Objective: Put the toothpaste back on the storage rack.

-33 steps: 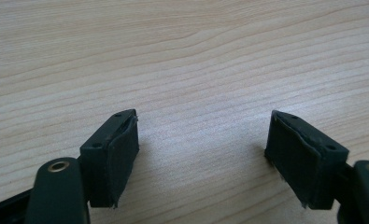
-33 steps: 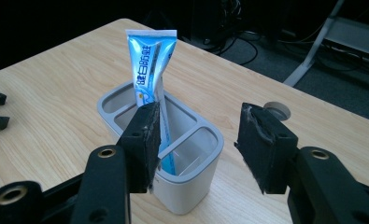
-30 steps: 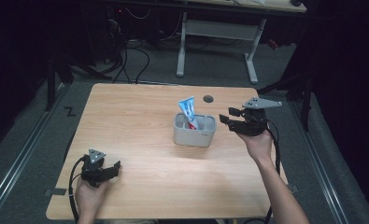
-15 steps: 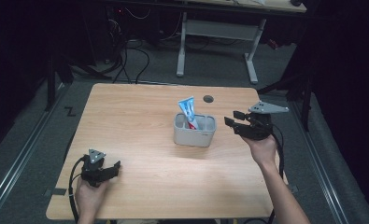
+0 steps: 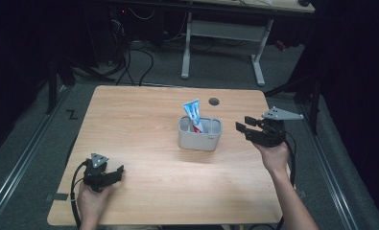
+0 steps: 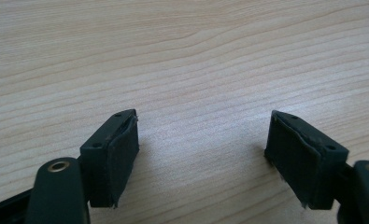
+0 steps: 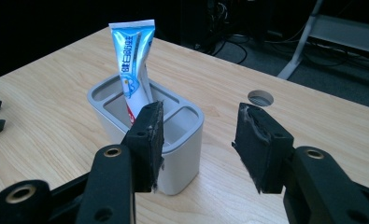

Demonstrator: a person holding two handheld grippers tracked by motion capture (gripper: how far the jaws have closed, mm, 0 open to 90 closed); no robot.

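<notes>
The tube (image 5: pixel 193 114) stands in the holder (image 5: pixel 199 139) at mid-table. The right gripper (image 5: pixel 245 129), jaws apart and empty, hovers beside it, probably withdrawing; keep clear of the rim. The left gripper (image 5: pixel 116 172) rests, jaws apart.

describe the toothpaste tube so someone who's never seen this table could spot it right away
On the wooden table, look near the middle for the grey compartmented holder, just left of the right gripper. The toothpaste tube stands in it, its flat crimped end sticking up above the rim. It is blue and white with red near the bottom, the one colourful thing there.
</notes>
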